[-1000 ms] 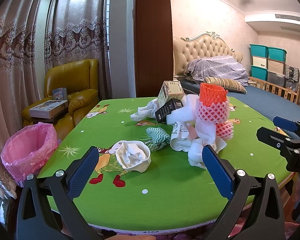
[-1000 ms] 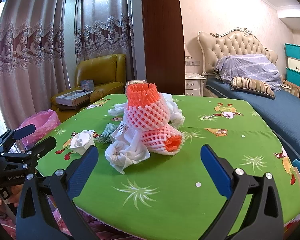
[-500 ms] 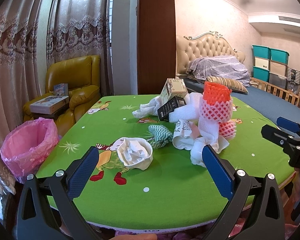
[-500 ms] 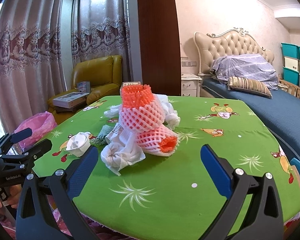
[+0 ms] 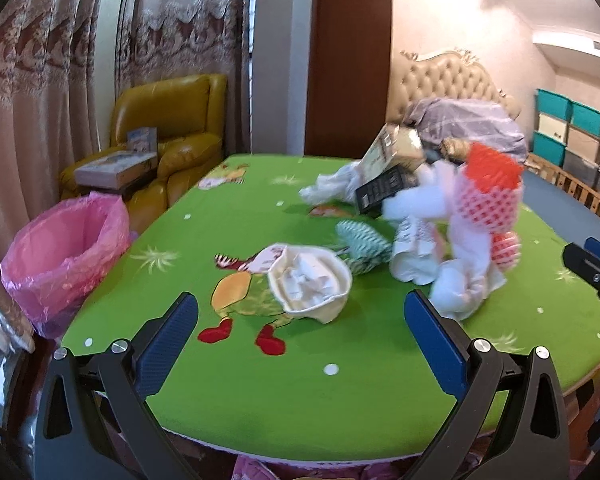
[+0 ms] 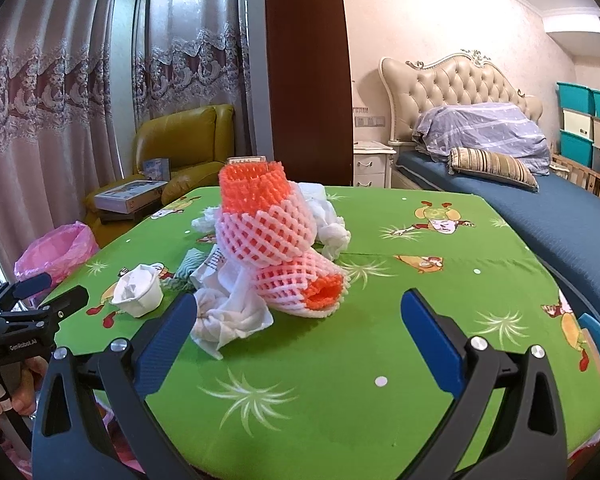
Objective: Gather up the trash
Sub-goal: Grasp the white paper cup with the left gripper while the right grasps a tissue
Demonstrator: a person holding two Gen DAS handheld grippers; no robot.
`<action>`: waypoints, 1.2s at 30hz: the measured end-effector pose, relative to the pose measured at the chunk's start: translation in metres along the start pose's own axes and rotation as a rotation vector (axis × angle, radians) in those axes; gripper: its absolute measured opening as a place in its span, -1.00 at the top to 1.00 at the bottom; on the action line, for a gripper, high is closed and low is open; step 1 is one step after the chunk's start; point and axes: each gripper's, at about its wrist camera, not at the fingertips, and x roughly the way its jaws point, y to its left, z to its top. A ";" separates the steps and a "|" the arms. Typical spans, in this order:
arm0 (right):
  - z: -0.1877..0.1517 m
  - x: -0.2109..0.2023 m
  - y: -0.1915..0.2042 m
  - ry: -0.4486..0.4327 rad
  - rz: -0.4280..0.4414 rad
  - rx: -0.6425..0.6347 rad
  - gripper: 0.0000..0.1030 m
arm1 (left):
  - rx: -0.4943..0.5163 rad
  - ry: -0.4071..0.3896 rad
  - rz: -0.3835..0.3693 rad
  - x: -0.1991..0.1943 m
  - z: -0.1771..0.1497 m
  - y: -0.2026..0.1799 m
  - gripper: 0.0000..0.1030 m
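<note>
left gripper (image 5: 300, 324) is closing in on the paper cup (image 5: 310, 282) now, the cup sitting larger and nearer between the blue pads than a second ago, and the view is smeared with motion. jaws wide apart, nothing held. right gripper (image 6: 296, 328) also gaping and empty, creeping toward the foam nets (image 6: 272, 236) and the white wad (image 6: 228, 316). so the first pick looks like the cup, not yet touched. all the trash lies mid-table (image 5: 300, 400): cup nearest, striped wrapper (image 5: 360, 240) just behind it, boxes (image 5: 388, 172) at the back of the heap. pink bin (image 5: 64, 256) waits off the table's left edge, well apart. the wrapper crowds the cup's far side; the near side is free.
</note>
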 end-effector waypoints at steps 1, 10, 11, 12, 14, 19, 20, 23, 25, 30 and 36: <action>-0.001 0.004 0.000 0.010 0.003 0.003 -0.92 | -0.004 0.019 -0.010 0.005 0.001 0.003 -0.87; -0.015 0.036 0.010 0.078 0.030 0.007 -0.92 | 0.051 0.110 -0.022 0.058 0.012 0.009 -0.87; -0.015 0.036 0.008 0.078 0.028 0.014 -0.92 | 0.057 0.116 -0.026 0.064 0.014 0.007 -0.87; -0.015 0.037 0.006 0.080 0.023 0.023 -0.92 | 0.060 0.123 -0.030 0.071 0.015 0.006 -0.87; -0.016 0.039 0.004 0.090 0.021 0.032 -0.90 | 0.059 0.141 -0.044 0.081 0.018 0.003 -0.87; -0.021 0.048 0.015 0.123 0.037 0.005 -0.89 | 0.072 0.192 -0.053 0.103 0.016 -0.003 -0.46; -0.022 0.051 0.020 0.130 0.040 -0.012 -0.89 | 0.070 0.197 -0.059 0.104 0.015 -0.002 -0.35; -0.022 0.061 0.034 0.147 0.059 -0.046 -0.88 | 0.069 0.174 -0.058 0.099 0.012 0.002 -0.27; -0.022 0.068 0.042 0.156 0.063 -0.063 -0.82 | 0.077 0.134 -0.035 0.089 0.011 0.008 -0.26; -0.019 0.082 0.059 0.179 0.067 -0.090 -0.64 | 0.099 0.076 -0.014 0.066 0.008 0.021 -0.25; -0.020 0.103 0.073 0.247 0.028 -0.126 -0.37 | 0.074 0.069 -0.016 0.049 -0.002 0.037 -0.26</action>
